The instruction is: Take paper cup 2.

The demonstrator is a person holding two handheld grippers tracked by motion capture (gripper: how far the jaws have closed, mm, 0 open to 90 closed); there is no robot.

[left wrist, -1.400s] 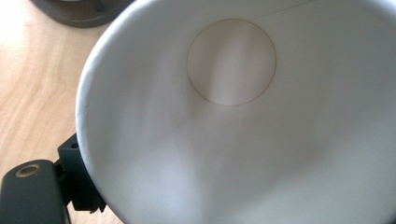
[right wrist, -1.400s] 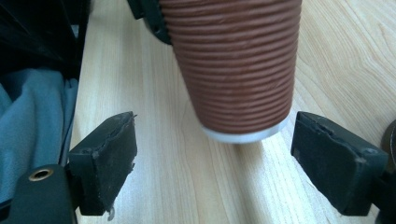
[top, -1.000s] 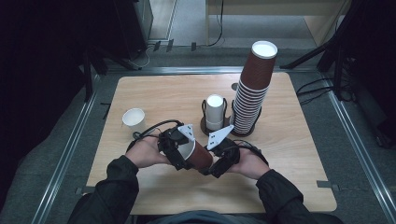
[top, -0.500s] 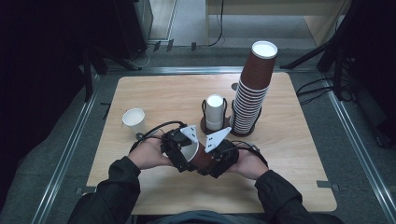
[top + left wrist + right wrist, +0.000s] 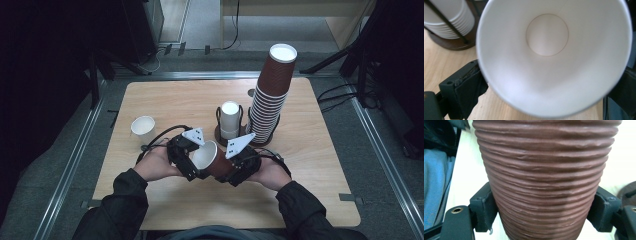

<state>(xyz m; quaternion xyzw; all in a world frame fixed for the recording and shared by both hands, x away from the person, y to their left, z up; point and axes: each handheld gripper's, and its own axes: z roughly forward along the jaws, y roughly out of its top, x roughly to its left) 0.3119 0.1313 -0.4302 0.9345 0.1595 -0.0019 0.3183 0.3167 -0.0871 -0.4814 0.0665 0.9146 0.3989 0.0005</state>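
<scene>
While held sideways just above the near part of the table [image 5: 310,165], brown ribbed cup [image 5: 212,161] between both grippers. Right gripper [image 5: 235,170] clamped on ribbed wall, pads [image 5: 484,212] pressing both sides. Left gripper [image 5: 192,165] at white mouth of cup, jaws just opened wide, rim between them, left pad just beside rim. Farther back: small stack of white cups [image 5: 230,120] in holder, tall brown cup stack [image 5: 270,95], single white cup [image 5: 143,129] at left.

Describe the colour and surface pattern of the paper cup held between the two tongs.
The ribbed brown paper cup is reddish-brown outside with horizontal ridges, plain white inside; the right gripper view shows the ridges best.
</scene>
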